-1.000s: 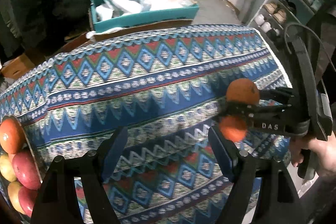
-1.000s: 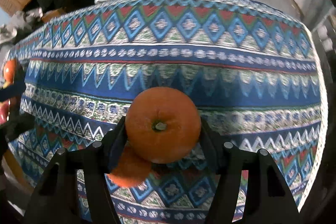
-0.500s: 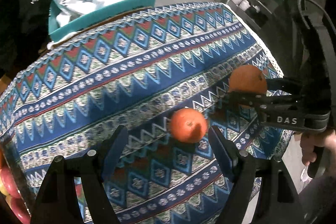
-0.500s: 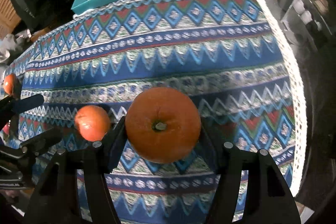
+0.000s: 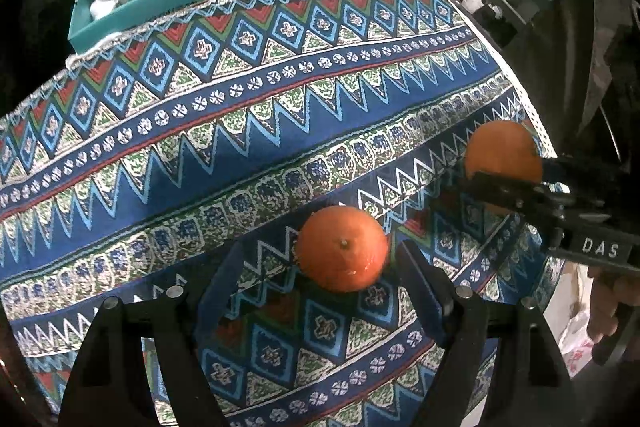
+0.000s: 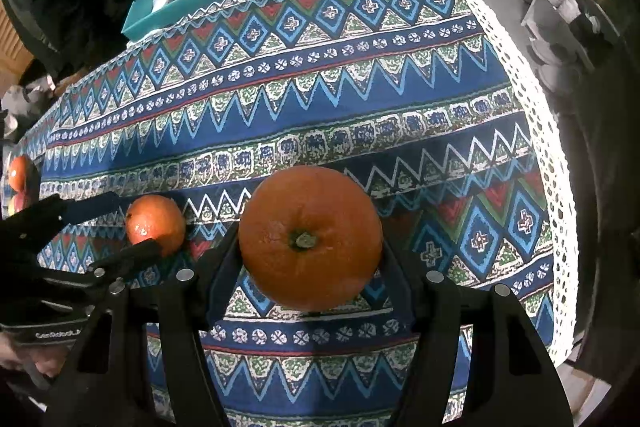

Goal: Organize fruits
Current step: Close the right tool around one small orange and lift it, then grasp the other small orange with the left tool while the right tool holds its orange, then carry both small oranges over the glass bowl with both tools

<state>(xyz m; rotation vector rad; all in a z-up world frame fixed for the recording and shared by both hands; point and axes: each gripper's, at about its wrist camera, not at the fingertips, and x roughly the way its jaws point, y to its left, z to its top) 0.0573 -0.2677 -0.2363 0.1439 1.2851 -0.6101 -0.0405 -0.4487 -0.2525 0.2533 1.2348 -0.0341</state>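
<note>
On the patterned tablecloth point(image 5: 280, 131), going left to right, the left gripper point(image 5: 320, 287) comes first: its jaws stand released and apart, with a small orange point(image 5: 343, 254) lying on the cloth between the fingertips, nearer the right finger, and neither pad pressing on it. In the right wrist view that same orange sits at about nine o'clock from the fruit held there. Next, at about two o'clock from the small orange in the left wrist view, the right gripper point(image 6: 308, 259) is clenched on a larger orange point(image 6: 310, 237), stem toward the camera, carried above the cloth. At the far left edge of the right wrist view a few more fruits point(image 6: 18, 173) show, red and orange, too cut off to tell what holds them.

The step in hand looks like gathering the loose oranges. The next move likely calls for the left jaws to centre on the small orange and close gently, since round fruit could roll away.
</note>
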